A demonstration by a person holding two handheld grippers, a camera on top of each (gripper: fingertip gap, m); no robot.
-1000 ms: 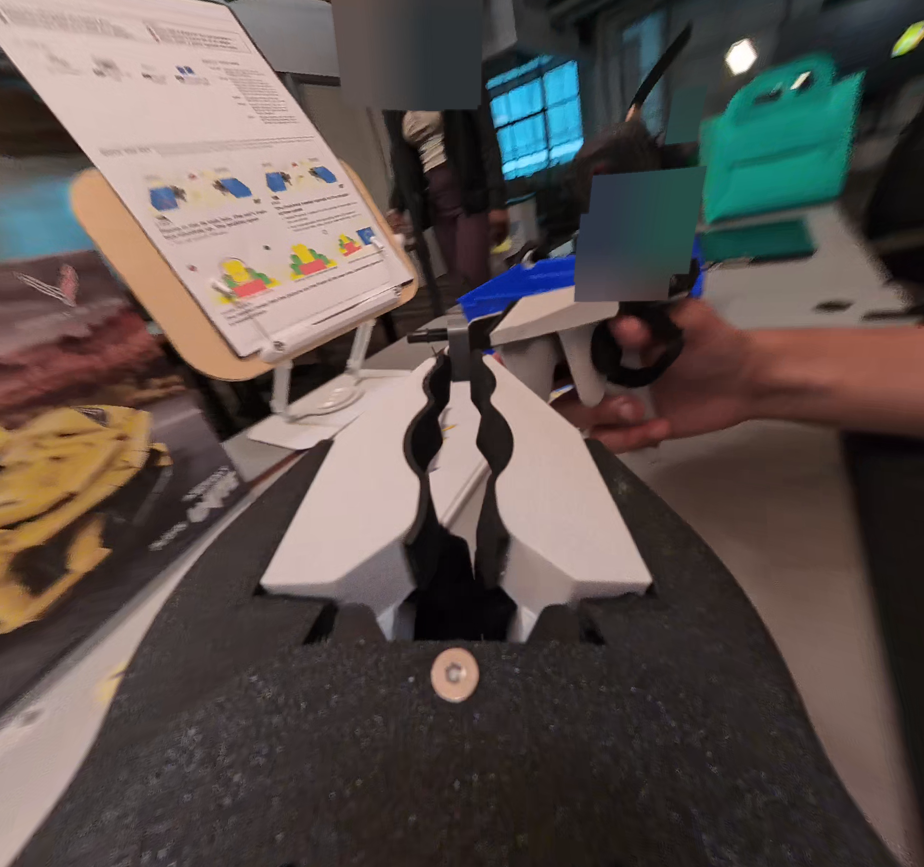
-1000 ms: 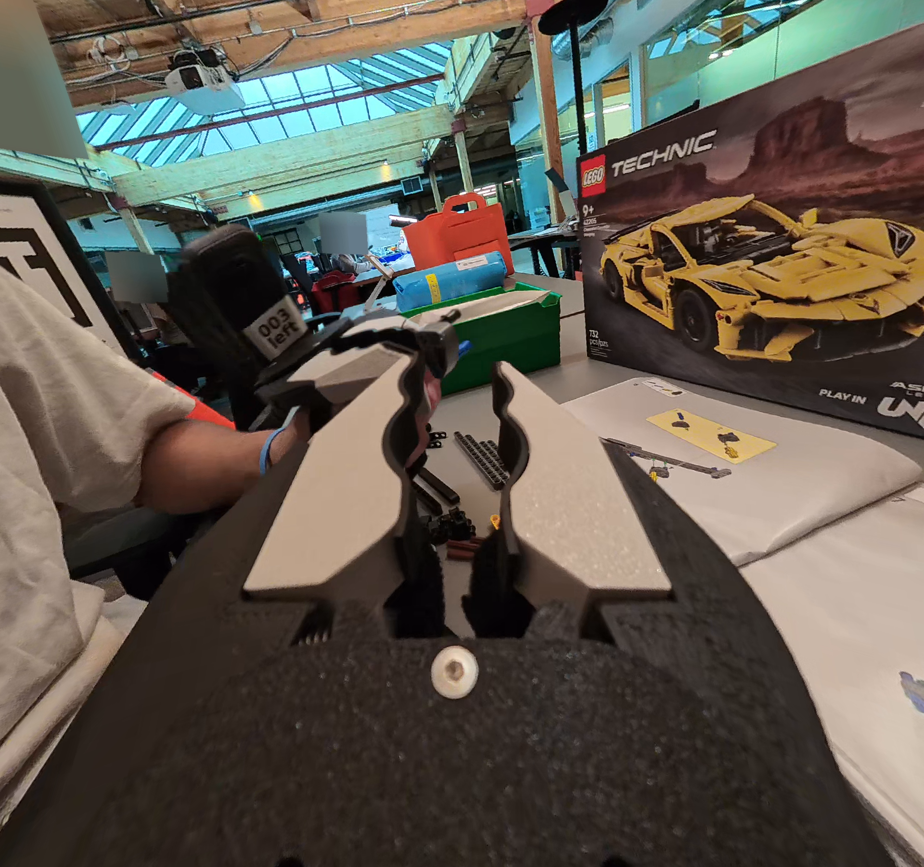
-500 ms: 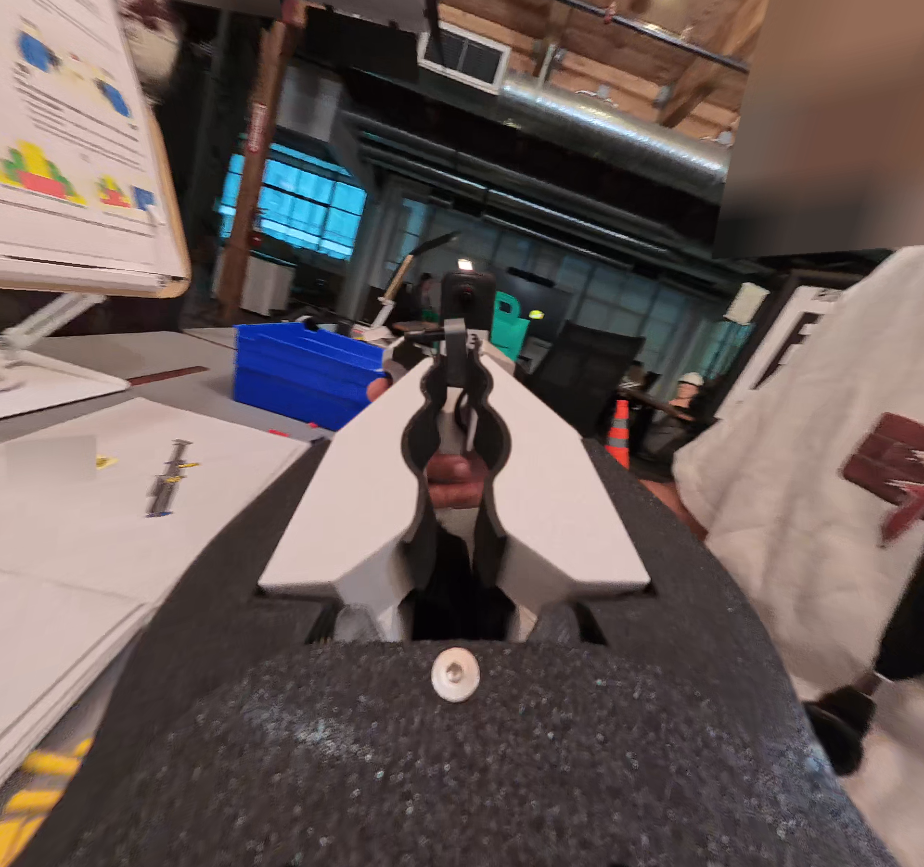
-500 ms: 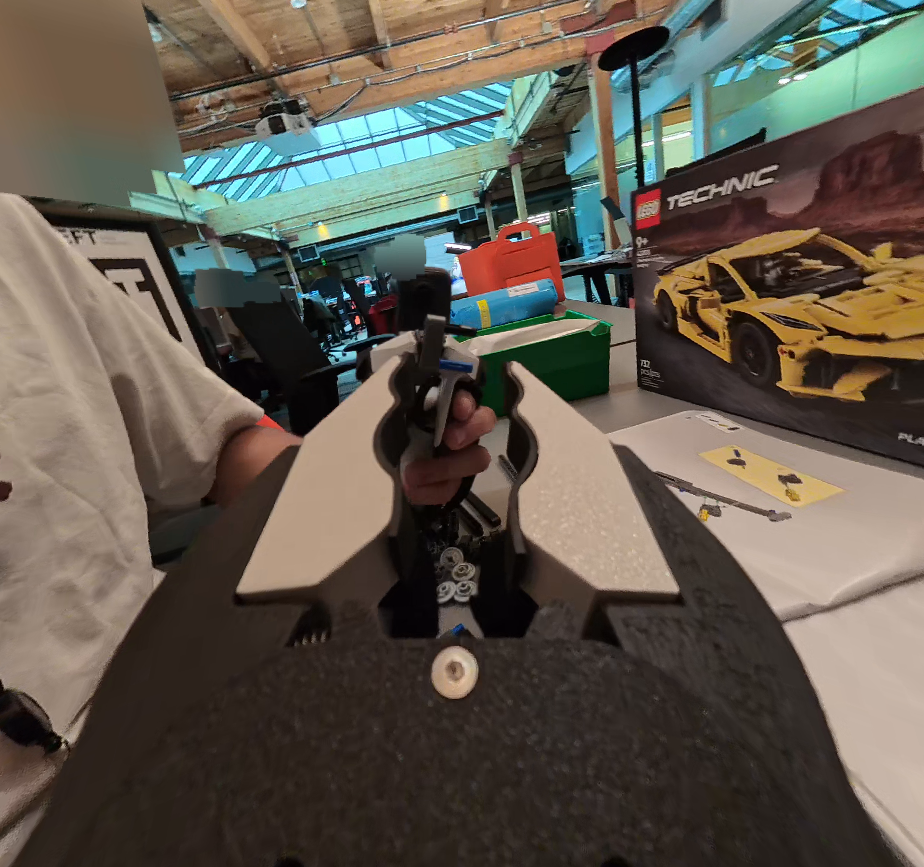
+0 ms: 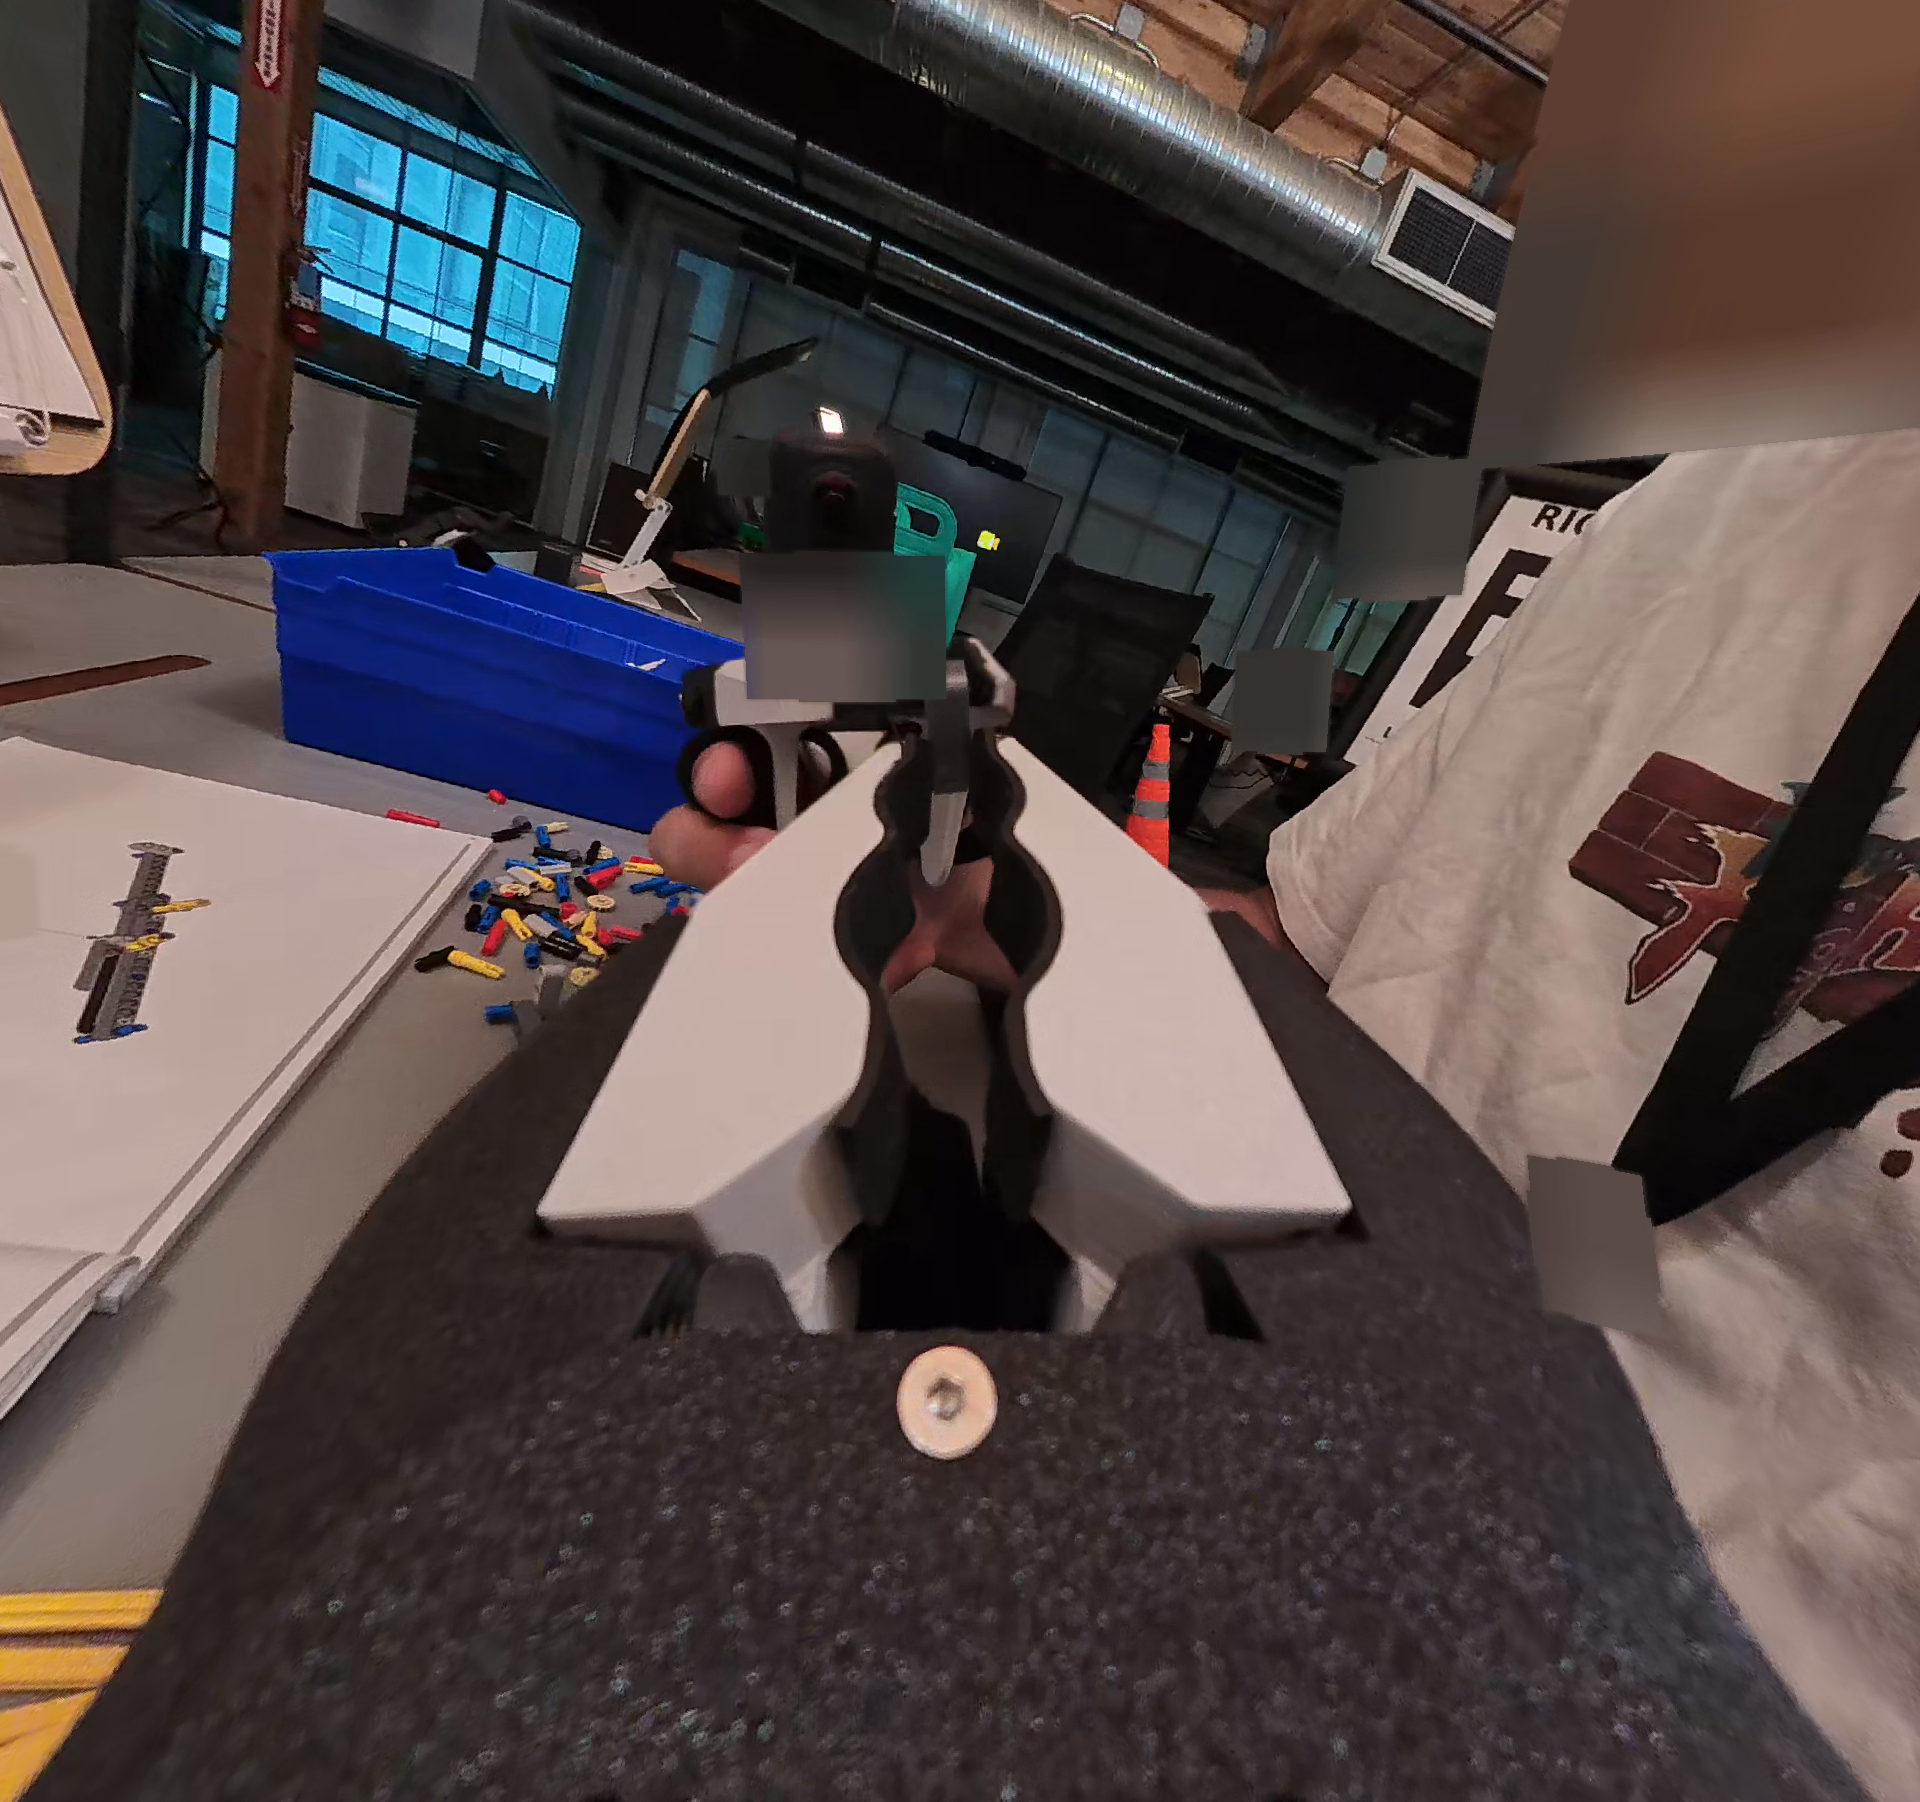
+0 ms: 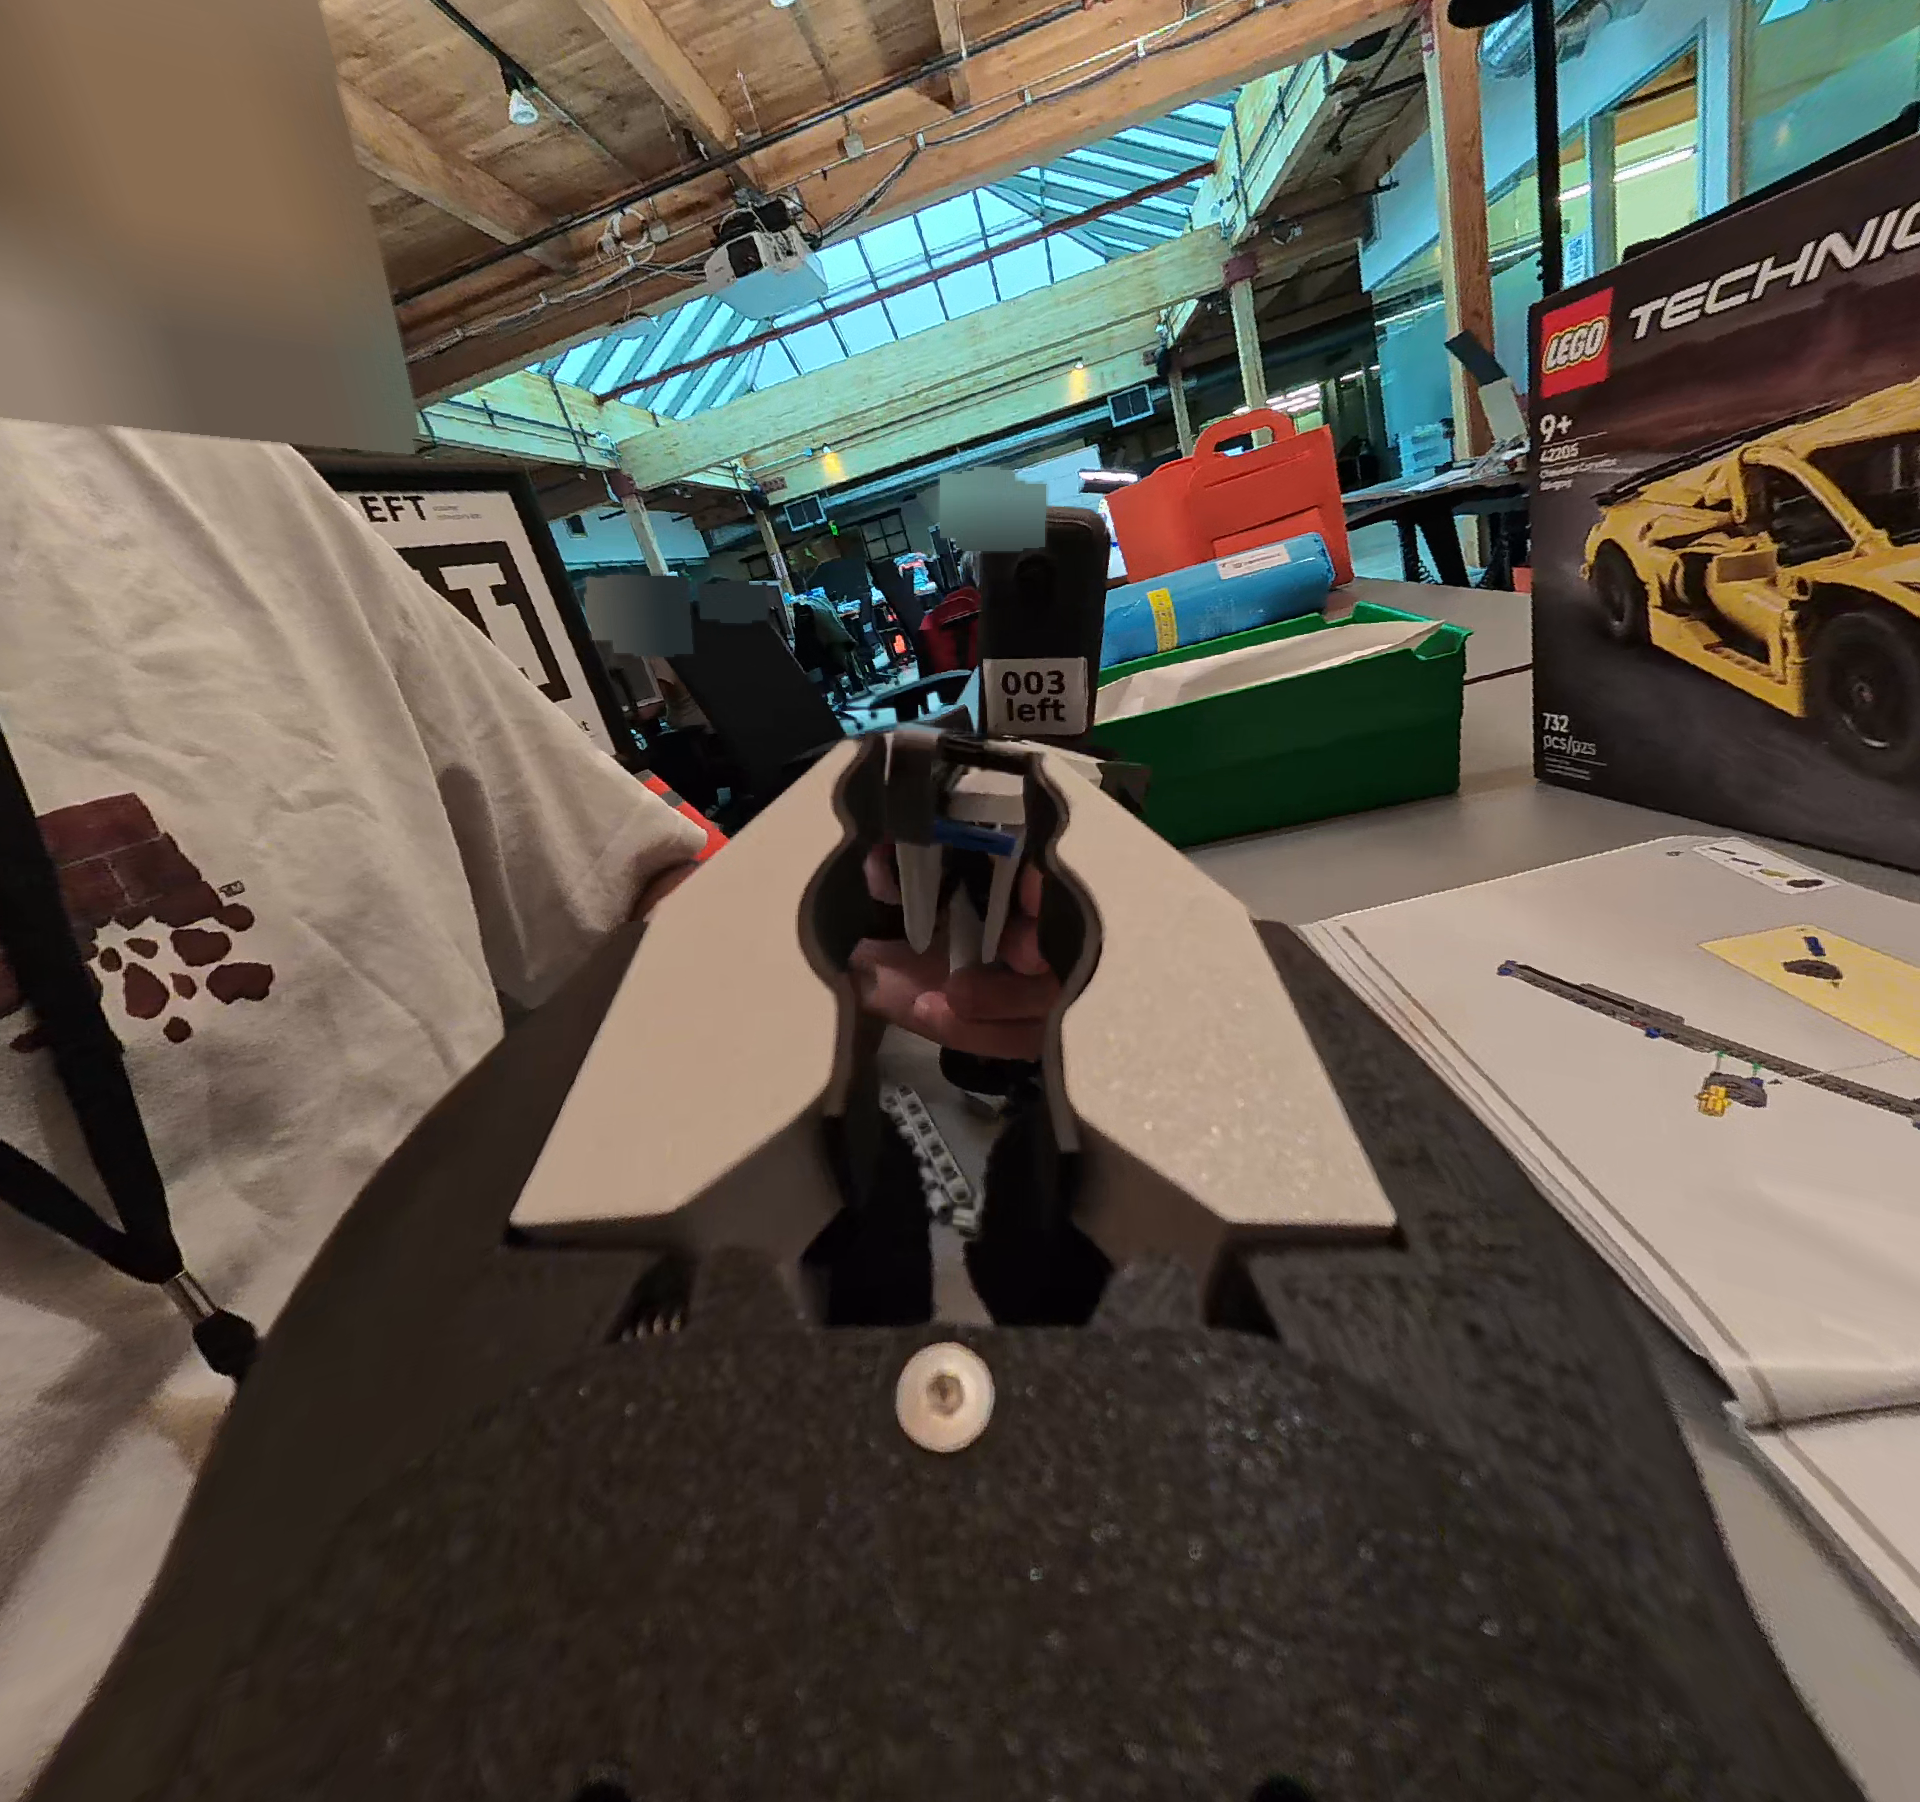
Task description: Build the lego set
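Observation:
My left gripper (image 5: 943, 750) is shut on a small dark grey lego piece (image 5: 916, 732) at its tips, held up in the air. In the right wrist view that piece (image 6: 914, 796) carries a blue pin (image 6: 971, 833). My right gripper (image 6: 951, 765) faces the left one tip to tip. Its jaws are narrowed on either side of the piece with a gap still showing. A hand (image 5: 717, 786) holds the right gripper's handle. Loose coloured lego pieces (image 5: 561, 911) lie on the grey table.
An open instruction booklet (image 5: 208, 921) (image 6: 1662, 1077) lies on the table. A blue bin (image 5: 468, 672), a green bin (image 6: 1299, 744) and the lego box (image 6: 1745, 557) stand behind. A grey beam (image 6: 935, 1150) lies below the grippers. The person's white shirt (image 5: 1558, 921) is close by. The grippers are tip to tip, or close to it.
My left gripper has swung right, away from the paper stand, and now faces the right gripper. The two grippers have come together tip to tip. The right jaws have narrowed.

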